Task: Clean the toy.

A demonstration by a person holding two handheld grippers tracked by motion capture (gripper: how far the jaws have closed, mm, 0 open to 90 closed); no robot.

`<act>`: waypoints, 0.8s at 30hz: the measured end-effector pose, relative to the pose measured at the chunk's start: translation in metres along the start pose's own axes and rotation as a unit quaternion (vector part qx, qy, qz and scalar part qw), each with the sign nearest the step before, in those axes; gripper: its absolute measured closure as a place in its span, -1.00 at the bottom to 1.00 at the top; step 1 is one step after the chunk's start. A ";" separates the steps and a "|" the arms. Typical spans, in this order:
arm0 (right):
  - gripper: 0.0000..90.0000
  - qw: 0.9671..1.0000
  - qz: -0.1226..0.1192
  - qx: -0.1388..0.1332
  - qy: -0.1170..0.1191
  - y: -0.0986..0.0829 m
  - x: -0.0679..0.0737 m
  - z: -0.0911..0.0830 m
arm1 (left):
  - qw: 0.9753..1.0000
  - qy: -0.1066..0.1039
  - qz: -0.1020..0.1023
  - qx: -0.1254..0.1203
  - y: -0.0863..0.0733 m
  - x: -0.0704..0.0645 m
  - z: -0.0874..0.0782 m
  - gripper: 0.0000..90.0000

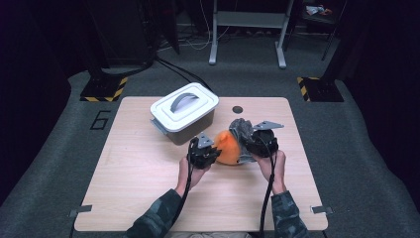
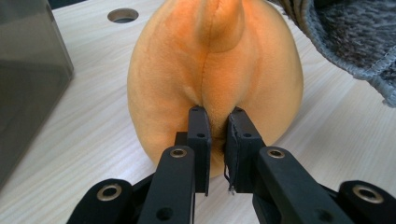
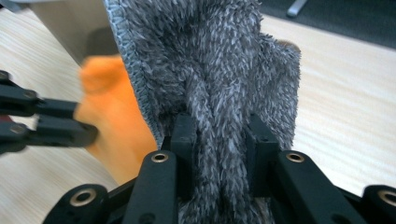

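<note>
I am pinching a fold of the orange plush toy [image 2: 215,79] with my left gripper [image 2: 217,140], fingers nearly closed on it, at desk centre. My right gripper [image 3: 223,140] is clamping the grey fleece cloth [image 3: 210,70], at the toy's 3 o'clock. Next I judge wiping it. The high view is adding the lidded bin [image 1: 184,113] at 10 o'clock.

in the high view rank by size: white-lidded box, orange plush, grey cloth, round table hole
1. white-lidded box
2. orange plush
3. grey cloth, partly hidden by the right gripper, so unsure against the plush
4. table hole
</note>
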State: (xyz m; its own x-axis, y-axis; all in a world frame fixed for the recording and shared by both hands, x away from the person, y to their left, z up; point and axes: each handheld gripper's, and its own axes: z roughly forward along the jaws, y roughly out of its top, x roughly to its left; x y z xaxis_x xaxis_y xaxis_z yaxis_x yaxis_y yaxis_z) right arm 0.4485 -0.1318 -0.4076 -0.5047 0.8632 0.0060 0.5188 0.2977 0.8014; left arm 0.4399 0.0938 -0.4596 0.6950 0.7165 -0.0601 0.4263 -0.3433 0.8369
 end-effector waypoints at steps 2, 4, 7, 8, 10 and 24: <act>0.55 1.000 -0.001 -0.005 0.006 0.002 0.003 -0.001 | 1.000 -0.002 -0.001 -0.001 0.001 0.000 0.000 0.81; 0.54 1.000 -0.014 -0.011 0.016 0.009 0.013 -0.001 | 1.000 -0.005 -0.007 0.000 0.001 -0.002 0.002 0.80; 0.54 1.000 -0.023 -0.002 0.016 0.010 0.019 0.004 | 1.000 0.000 0.000 0.002 0.001 -0.002 0.002 0.80; 0.54 1.000 -0.027 0.007 0.013 0.010 0.020 0.008 | 1.000 -0.001 0.001 0.006 0.001 -0.001 0.002 0.80; 0.54 1.000 -0.026 0.012 0.004 0.007 0.020 0.013 | 1.000 -0.002 -0.005 0.007 0.000 0.001 0.003 0.80; 0.54 0.998 0.028 0.054 -0.019 -0.026 -0.011 0.022 | 1.000 -0.003 -0.019 0.004 -0.005 0.007 0.004 0.78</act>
State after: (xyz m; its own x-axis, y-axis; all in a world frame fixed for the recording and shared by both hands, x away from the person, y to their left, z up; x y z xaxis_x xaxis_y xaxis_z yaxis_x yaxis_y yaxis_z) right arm 0.4559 -0.1400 -0.4418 -0.4470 0.8942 0.0252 0.6177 0.2882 0.7317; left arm 0.4445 0.0979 -0.4665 0.6812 0.7258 -0.0957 0.4571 -0.3195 0.8300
